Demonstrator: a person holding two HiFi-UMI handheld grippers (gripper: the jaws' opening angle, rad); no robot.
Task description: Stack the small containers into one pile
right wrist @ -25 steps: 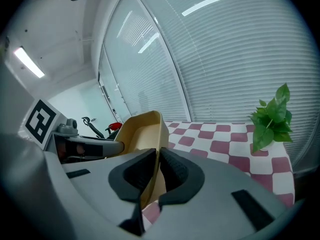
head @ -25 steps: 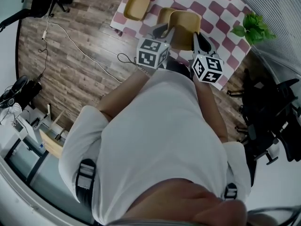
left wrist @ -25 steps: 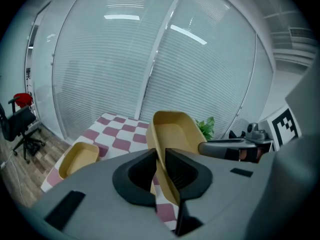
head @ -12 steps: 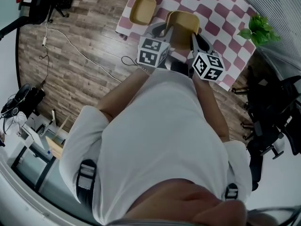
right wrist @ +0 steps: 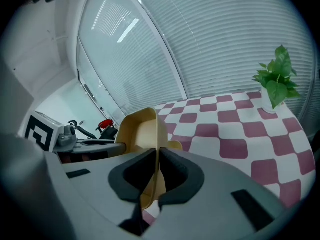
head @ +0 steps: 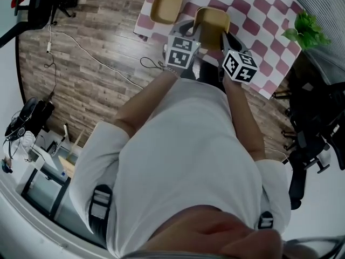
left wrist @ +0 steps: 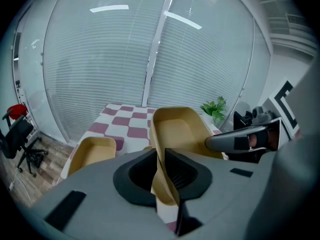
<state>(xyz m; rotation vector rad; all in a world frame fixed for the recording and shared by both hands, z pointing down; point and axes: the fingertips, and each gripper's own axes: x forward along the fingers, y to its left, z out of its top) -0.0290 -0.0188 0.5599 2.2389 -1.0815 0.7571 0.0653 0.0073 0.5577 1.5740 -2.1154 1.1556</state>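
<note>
A tan plastic container (head: 211,23) is held tilted above the near edge of the pink-checked table (head: 259,12). My left gripper (head: 188,30) is shut on its left wall (left wrist: 161,154). My right gripper (head: 226,39) is shut on its right wall (right wrist: 150,144). In the left gripper view the jaws clamp the thin wall, and the right gripper's finger (left wrist: 235,142) shows beyond. A second tan container (head: 166,5) (left wrist: 92,151) lies on the table to the left. In the right gripper view, a tan rim (right wrist: 173,146) pokes out just behind the held one.
A potted green plant (head: 308,30) (right wrist: 274,81) stands at the table's right corner. Glass walls with blinds rise behind the table. Black office chairs (head: 315,139) sit to the right, and a cable (head: 81,47) trails over the wooden floor at left.
Both grippers have carried the held container forward over the table. The container that showed behind its left side a second ago is now covered by it in the head view.
</note>
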